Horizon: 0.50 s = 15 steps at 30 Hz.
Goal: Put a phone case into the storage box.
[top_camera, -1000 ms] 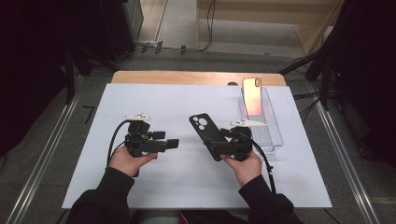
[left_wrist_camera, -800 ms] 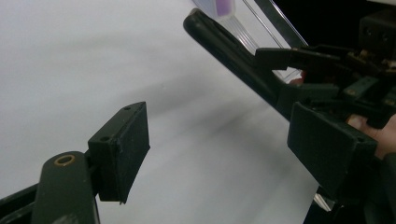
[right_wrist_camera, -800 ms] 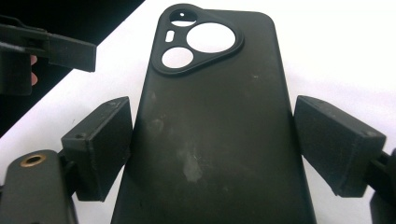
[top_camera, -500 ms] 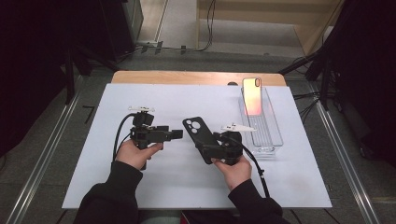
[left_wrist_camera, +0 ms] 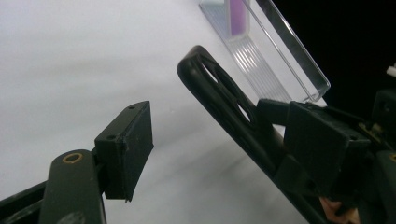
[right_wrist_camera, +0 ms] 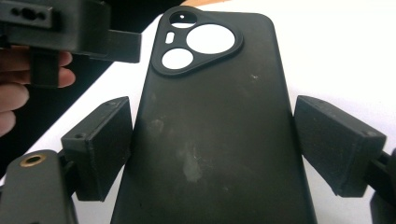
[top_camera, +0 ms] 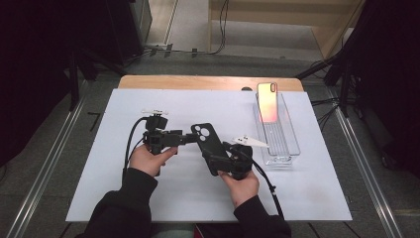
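Right now you are in the hand-over step: your right claw (right_wrist_camera: 212, 140) carries the black phone case (right_wrist_camera: 210, 116) clear of the desk (top_camera: 307, 193), out in front of you and near the middle. Its two pads sit against the long sides of the case, below the camera cut-outs, with the back of the case facing that claw's camera. That grip looks firm enough to bear the case alone.

Your left claw (top_camera: 189, 138) comes in level from the left, aimed at the camera end of the case. Its jaws stand well apart and hold nothing. In the left gripper view the case's top corner lies between them, close to one jaw and well off the other; I cannot tell whether it touches the near one.

The phone (top_camera: 267, 101) stands upright at the far end of the clear tray (top_camera: 289, 144), to the right of the case and apart from it. Judging by that, the case is meant for the phone.

For the next move, centre the left jaws over the camera end, so that both pads meet the case squarely. Then close them before you loosen the right claw. Keep them off the cut-outs, where the rim looks thin and could flex or slip.
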Available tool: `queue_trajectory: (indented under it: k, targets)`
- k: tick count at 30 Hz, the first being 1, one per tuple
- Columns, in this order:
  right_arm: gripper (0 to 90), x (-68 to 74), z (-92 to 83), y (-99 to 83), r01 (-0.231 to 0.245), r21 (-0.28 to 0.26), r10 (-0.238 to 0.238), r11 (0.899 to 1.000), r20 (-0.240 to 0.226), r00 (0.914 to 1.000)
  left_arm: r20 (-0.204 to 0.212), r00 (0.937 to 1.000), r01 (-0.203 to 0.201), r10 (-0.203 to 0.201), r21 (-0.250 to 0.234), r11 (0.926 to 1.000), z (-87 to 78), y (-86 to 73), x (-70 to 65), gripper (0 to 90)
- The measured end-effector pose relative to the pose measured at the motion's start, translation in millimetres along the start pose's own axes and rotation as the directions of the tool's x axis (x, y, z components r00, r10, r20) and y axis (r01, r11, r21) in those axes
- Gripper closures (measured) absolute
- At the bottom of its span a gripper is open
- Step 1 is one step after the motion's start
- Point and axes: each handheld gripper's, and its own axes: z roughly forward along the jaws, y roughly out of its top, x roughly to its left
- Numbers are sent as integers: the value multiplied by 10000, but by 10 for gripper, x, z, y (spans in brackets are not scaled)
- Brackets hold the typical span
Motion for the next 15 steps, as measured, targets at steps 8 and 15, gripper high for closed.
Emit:
queue_trajectory:
  k: [8, 15]
  targets:
    - [125, 47, 34, -86, -253, -356, 254, 9990, 0, 9997, -164, 9998, 147, -146, 71, 9999, 86, 50, 2, 290]
    - [126, 87, 56, -137, -318, -597, 315, 9977, -67, 9995, -108, 9969, 781, -780, 123, 9969, 165, 66, 39, 377]
